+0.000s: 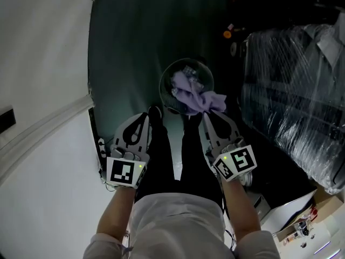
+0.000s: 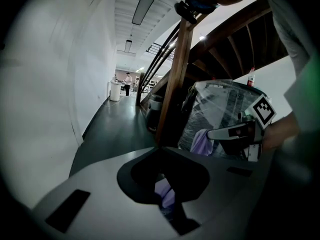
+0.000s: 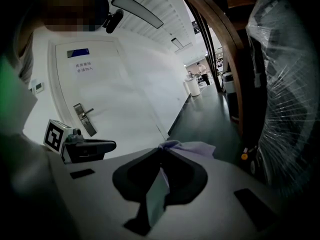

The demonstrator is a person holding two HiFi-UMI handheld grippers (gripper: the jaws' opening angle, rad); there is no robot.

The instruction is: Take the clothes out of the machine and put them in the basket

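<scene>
Lavender cloth [image 1: 211, 100] is pinched in my right gripper [image 1: 206, 115] over the clear round basket [image 1: 161, 84]; my left gripper [image 1: 146, 115] is closed, empty.

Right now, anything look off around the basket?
One thing: the lavender cloth is only partly in the basket. One end hangs out over the rim on the side nearest the right gripper, whose jaws are shut on it. Nothing spilled or damaged shows.
</scene>
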